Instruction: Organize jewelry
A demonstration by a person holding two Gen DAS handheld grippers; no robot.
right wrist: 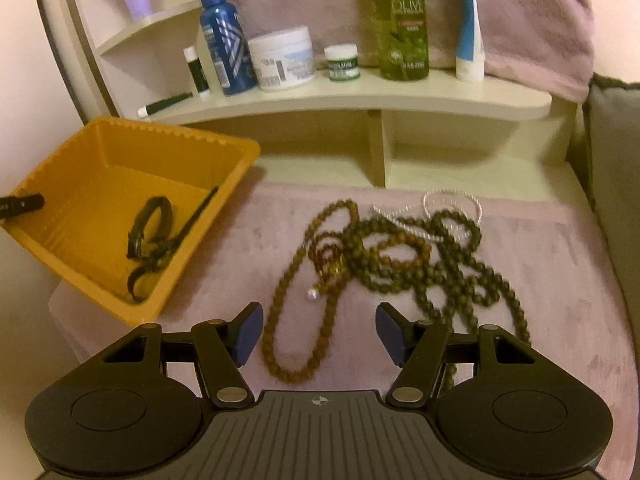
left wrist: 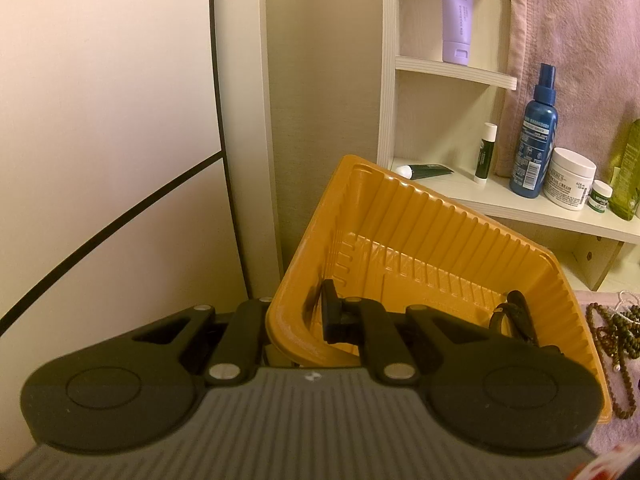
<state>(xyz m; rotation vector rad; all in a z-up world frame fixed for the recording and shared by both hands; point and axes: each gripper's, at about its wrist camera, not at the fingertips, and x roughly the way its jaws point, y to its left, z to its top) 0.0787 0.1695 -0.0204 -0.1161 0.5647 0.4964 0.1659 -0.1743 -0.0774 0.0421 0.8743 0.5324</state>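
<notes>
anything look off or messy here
The orange tray sits tilted, its rim gripped and lifted by the left gripper. The bead necklaces lie tangled in a heap on the pink cloth.

A tray (right wrist: 116, 160) sits left of a tangle of bead necklaces (right wrist: 384, 252) on a cloth (right wrist: 540, 280). Bracelets (right wrist: 150, 232) lie inside the tray. Bottles (right wrist: 224, 36) stand on the shelf (right wrist: 360, 96) behind.
</notes>
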